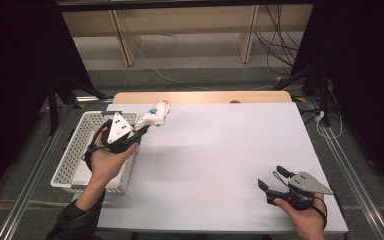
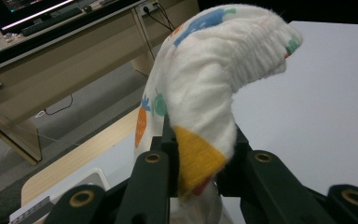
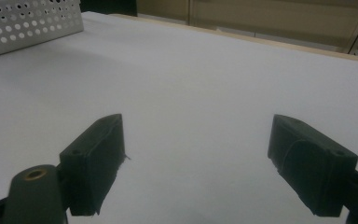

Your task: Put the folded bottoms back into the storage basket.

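Sock (image 2: 205,79), white terry cloth printed with small carrots and a yellow heel patch, rises from between the left gripper (image 1: 142,131) fingers (image 2: 151,182), which are clenched on it near the heel. Its free end flops over beyond the fingertips, so it looks soft, light and limp, not fragile. It should not slip from the pads easily, though it will sag and swing when carried. Pinching a bunched fold near the middle seems the surest hold. Just behind that hand sits the white perforated basket (image 1: 75,150), at the tabletop (image 1: 220,150) edge. Well apart, the right gripper (image 1: 271,181) rests low, its fingers (image 3: 95,161) spread wide with nothing between them.
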`<state>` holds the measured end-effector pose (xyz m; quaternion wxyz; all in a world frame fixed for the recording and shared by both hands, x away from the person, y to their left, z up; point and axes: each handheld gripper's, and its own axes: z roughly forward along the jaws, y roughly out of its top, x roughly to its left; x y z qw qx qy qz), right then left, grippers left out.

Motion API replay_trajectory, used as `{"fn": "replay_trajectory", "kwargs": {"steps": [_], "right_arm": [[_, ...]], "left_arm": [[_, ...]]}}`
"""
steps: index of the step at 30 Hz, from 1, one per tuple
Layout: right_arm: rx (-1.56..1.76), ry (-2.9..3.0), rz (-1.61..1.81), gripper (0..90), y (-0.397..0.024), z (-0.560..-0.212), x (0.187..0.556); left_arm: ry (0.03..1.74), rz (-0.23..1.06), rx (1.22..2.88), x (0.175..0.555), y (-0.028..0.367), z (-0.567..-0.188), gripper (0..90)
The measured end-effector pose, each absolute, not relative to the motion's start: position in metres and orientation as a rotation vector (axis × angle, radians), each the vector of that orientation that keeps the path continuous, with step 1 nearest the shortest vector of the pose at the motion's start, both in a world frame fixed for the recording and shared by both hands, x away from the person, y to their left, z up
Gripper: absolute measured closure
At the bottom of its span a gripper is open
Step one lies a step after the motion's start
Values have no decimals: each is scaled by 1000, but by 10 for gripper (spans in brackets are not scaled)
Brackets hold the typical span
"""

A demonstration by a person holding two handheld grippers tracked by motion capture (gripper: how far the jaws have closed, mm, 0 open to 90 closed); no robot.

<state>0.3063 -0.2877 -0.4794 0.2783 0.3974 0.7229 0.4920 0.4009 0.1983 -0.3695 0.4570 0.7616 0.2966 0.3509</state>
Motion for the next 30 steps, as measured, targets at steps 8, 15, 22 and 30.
{"fn": "replay_trajectory", "kwargs": {"steps": [8,15,22,30], "right_arm": [[1070,1941,1318,194,-288,-479,306],[1065,1939,1322,194,-288,-480,306],[1069,1940,1318,194,-288,-479,306],[1071,1938,1325,194,-287,-480,307]], "left_arm": [[743,869,1868,401,203,-369,765],[753,878,1857,400,208,-367,765],[761,886,1850,399,213,-365,765],[772,891,1844,398,218,-365,765]]}}
